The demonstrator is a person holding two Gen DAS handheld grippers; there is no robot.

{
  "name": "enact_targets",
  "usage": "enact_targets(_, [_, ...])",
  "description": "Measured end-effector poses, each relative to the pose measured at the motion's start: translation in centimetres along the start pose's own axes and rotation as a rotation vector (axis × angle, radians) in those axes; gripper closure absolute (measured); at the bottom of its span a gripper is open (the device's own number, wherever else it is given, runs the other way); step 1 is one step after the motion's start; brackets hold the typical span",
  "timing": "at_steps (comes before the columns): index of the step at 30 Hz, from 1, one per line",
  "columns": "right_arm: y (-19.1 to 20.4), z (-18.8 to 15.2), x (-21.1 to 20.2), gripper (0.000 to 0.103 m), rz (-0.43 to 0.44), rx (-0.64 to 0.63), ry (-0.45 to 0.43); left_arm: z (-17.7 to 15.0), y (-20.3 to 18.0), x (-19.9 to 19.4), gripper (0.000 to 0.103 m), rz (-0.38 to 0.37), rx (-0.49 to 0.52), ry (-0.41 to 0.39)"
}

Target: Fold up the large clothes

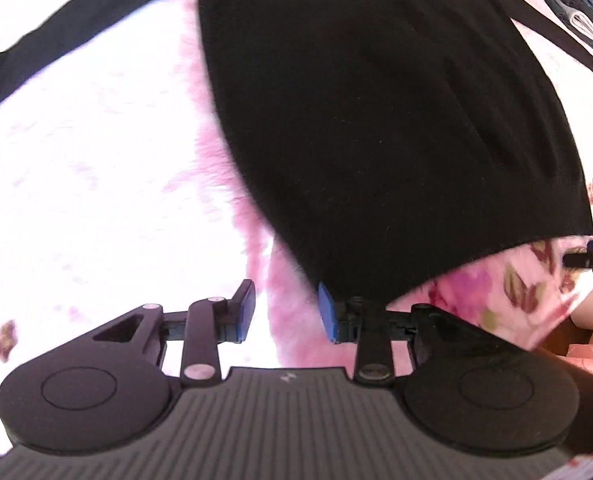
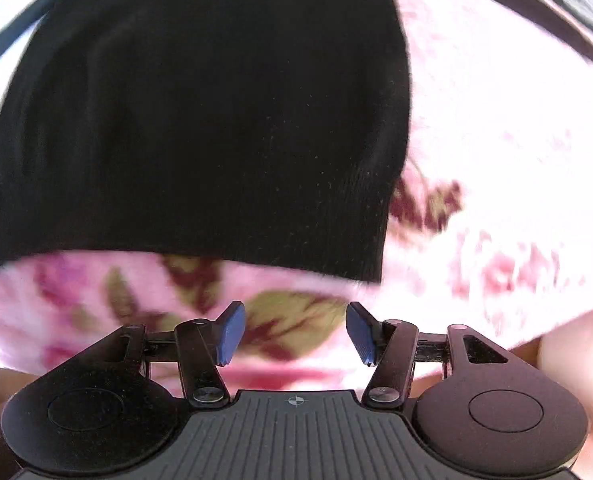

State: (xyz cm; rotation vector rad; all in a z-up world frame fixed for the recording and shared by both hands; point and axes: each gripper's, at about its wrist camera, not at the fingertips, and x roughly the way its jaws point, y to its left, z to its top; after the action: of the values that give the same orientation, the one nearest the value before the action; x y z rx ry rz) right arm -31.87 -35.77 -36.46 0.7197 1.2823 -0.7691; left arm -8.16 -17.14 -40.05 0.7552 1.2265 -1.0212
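Black sweater (image 2: pixel 200 120) is lying on the floral blanket (image 2: pixel 136 296) at twelve o'clock of both grippers' fingers (image 2: pixel 230 334), spread wide, gripping nothing.

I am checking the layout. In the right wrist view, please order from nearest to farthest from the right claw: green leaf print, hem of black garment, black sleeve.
1. Green leaf print on the pink floral blanket, between the fingers of the right claw.
2. Hem of the black knit garment, just ahead.
3. Long black sleeve, far upper right.
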Motion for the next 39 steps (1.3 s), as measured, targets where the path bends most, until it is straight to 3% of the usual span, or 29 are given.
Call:
enact_targets(2, [0.2, 0.6, -3.6, 0.05, 0.046, 0.054, -0.072, 0.6, 0.1, -3.1, 0.073, 0.011, 0.02, -0.034])
enact_targets(7, [1.1, 1.7, -12.9, 0.049, 0.159, 0.093, -0.233, 2.7, 0.2, -13.1, 0.048, -0.01, 0.011, -0.207])
enact_targets(12, [1.9, 1.0, -19.0, 0.049, 0.181, 0.05, -0.305, 3.3, -1.1, -21.0, 0.026, -0.019, -0.001, -0.326])
enact_targets(14, [3.0, 0.1, -20.2, 0.049, 0.173, 0.021, -0.327, 2.8, -2.2, -22.9, 0.024, -0.015, -0.011, -0.355])
enact_targets(24, [2.6, -4.5, -24.2, 0.049, 0.13, -0.082, -0.325, 0.4, -5.8, -26.3, 0.017, 0.068, -0.042, -0.363])
enact_targets(39, [-0.4, -7.8, -24.8, 0.049, 0.137, -0.2, -0.285, -4.2, -10.6, -27.1, 0.014, 0.115, -0.077, -0.342])
